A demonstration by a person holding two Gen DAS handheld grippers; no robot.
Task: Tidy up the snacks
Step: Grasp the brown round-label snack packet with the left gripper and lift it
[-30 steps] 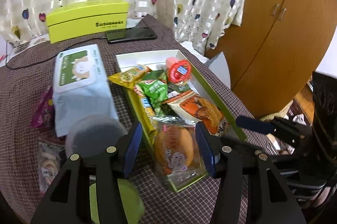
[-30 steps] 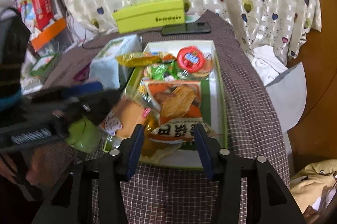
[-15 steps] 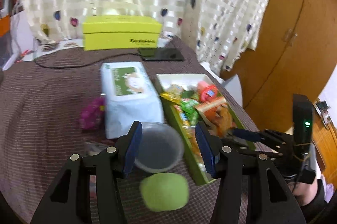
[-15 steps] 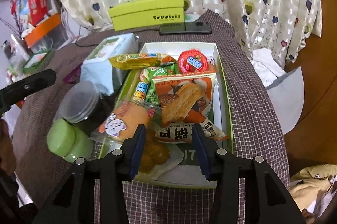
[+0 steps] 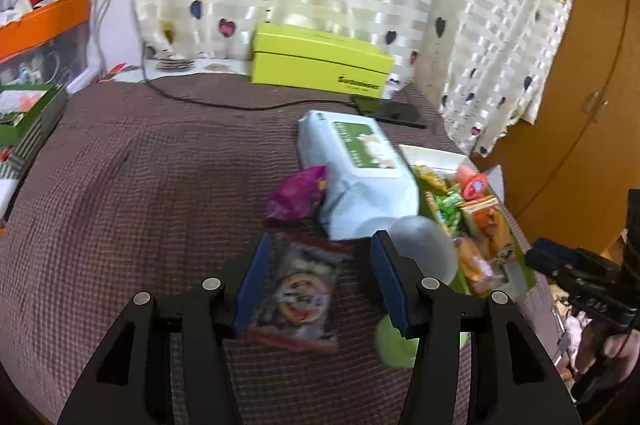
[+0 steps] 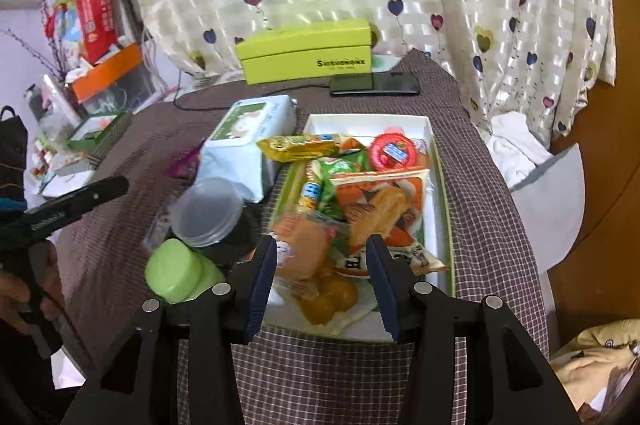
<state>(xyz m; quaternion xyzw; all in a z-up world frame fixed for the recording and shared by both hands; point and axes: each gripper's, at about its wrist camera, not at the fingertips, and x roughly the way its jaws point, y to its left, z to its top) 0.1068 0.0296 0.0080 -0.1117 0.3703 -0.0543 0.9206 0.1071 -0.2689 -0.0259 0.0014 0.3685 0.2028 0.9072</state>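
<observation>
My left gripper [image 5: 318,279] is open and empty, hovering over a flat dark snack packet [image 5: 298,295] on the brown checked tablecloth. A magenta snack pouch [image 5: 296,195] lies beyond it, against a pale blue wipes pack [image 5: 356,165]. A white-and-green box [image 6: 438,193] holds several snacks: a yellow bar [image 6: 298,145], a red round cup [image 6: 394,153], an orange bread packet [image 6: 304,245]. My right gripper [image 6: 322,279] is open and empty at the box's near end, above the bread packet. The box also shows in the left wrist view [image 5: 436,155].
A clear-lidded dark jar [image 6: 208,211] and a green-capped container [image 6: 176,271] stand left of the box. A yellow-green box [image 5: 320,61] and a black phone [image 6: 374,83] with a cable lie at the back. A wooden cupboard [image 5: 580,97] stands right.
My left gripper has swung left, away from the box and the bread packet, and now sits over the dark snack packet. My right gripper has stayed near the box's near end.
</observation>
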